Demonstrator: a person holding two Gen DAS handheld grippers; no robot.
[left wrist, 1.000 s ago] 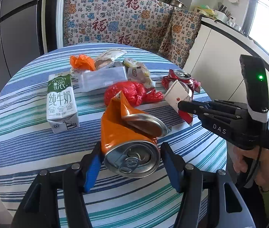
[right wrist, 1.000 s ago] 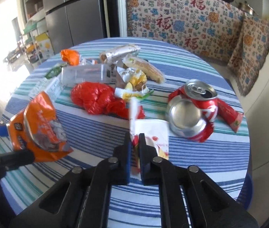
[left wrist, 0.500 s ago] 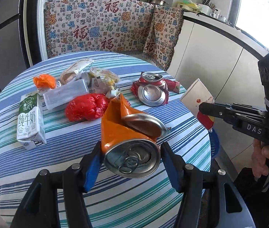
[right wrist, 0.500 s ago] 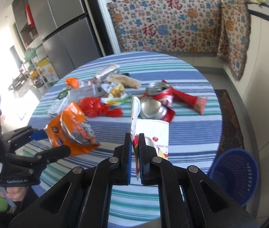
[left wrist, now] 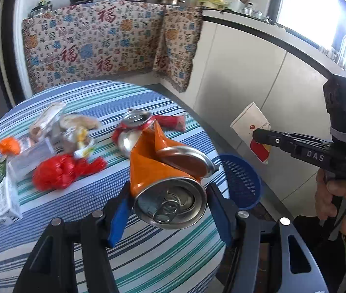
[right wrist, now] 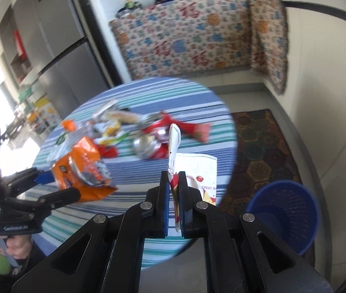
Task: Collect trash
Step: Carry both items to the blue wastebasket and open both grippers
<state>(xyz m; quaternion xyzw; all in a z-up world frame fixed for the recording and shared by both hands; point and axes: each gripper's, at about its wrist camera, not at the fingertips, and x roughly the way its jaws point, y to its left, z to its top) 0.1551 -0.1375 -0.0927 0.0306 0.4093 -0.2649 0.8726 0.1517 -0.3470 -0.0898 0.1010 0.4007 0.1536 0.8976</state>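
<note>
My left gripper (left wrist: 169, 201) is shut on a crushed orange can (left wrist: 165, 173), held lid-first above the near edge of the striped round table (left wrist: 80, 210). Seen from the right wrist, the same orange can (right wrist: 82, 168) hangs in the left gripper (right wrist: 58, 185) at the left. My right gripper (right wrist: 174, 185) is shut on a flattened white paper cup (right wrist: 197, 173) with red print; that paper cup (left wrist: 253, 131) shows past the table's right edge, above the floor. A blue mesh bin (right wrist: 287, 214) stands on the floor right of the table, and the bin (left wrist: 241, 183) lies below the cup.
On the table lie a crushed red can (left wrist: 133, 131), a red plastic bag (left wrist: 63, 171), a milk carton (left wrist: 2, 193), a clear box (left wrist: 31, 156) and several wrappers. A patterned cloth (left wrist: 94, 46) covers the counter behind. A dark rug (right wrist: 258, 151) lies by the bin.
Both grippers have swung right and risen a little with their loads, away from the table's middle. The blue bin has come into view, and the paper cup now hangs off the table's edge.
</note>
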